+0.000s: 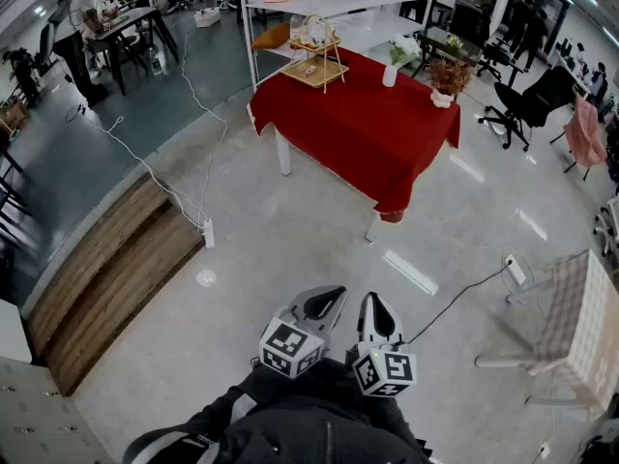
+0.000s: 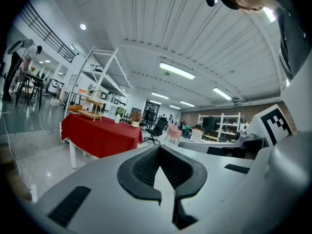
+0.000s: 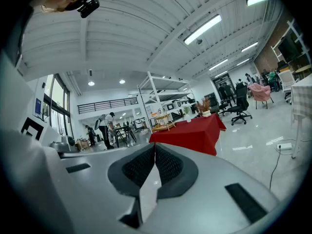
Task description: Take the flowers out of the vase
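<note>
Far ahead stands a table under a red cloth (image 1: 363,129). On its far edge are a white vase with pale flowers (image 1: 391,69) and a pot of dried brown flowers (image 1: 446,78). Both grippers are held close to my body, well short of the table. My left gripper (image 1: 326,304) and right gripper (image 1: 378,311) sit side by side, each shut with nothing between the jaws. In the left gripper view the shut left gripper (image 2: 157,148) points toward the red table (image 2: 100,134). In the right gripper view the shut right gripper (image 3: 155,146) points toward the red table (image 3: 192,133), the vase (image 3: 188,115) and the dried flowers (image 3: 205,107).
A wooden tiered stand (image 1: 315,54) stands on the table's left part. Wooden steps (image 1: 106,264) lie at the left, with a power strip and cable (image 1: 207,232) on the grey floor. A checked-cloth table (image 1: 578,329) is at the right and an office chair (image 1: 527,104) behind it.
</note>
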A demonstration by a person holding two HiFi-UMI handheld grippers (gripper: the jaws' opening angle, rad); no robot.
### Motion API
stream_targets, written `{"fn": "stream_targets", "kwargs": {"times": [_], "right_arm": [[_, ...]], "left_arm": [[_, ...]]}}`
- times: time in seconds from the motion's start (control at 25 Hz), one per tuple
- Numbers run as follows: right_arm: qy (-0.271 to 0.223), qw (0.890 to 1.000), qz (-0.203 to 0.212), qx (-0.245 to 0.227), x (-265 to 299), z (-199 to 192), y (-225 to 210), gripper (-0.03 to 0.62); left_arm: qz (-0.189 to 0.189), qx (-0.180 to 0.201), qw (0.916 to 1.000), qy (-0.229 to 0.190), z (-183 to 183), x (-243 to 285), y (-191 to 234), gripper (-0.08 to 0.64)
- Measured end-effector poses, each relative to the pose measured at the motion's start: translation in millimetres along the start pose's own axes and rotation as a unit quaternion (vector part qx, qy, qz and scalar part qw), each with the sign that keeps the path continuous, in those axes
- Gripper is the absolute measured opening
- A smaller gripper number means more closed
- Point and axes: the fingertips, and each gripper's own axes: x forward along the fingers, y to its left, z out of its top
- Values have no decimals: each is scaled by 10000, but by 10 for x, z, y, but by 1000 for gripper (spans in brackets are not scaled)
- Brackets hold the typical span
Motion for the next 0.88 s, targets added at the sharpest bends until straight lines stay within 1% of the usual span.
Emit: {"fn": "stream_targets", "kwargs": {"times": [0.2, 0.32, 0.44, 0.56, 0.76, 0.88], "right_arm": [[26, 9999, -94, 79, -187, -85, -3, 14], [16, 9994, -259, 238, -282, -116, -84, 14], [113, 9984, -410, 381, -352, -214, -113, 14], [227, 9978, -434, 449, -389, -292, -122, 14], [251, 9970, -518, 519, -295, -313, -199, 14], [260, 9973, -510, 456, -213, -302, -222, 14]], "left_arm": [[53, -63, 9999, 85, -114, -84, -86, 9], [-25, -8, 9999, 143, -165, -113, -217, 9], [-90, -4, 9996, 276, -266, -164, -297, 9], [-56, -98, 9993, 369, -338, -167, -301, 9], [-72, -120, 9993, 356, -345, -74, -242, 9], [-35, -192, 9993, 326, -343, 19, -165, 9]]}}
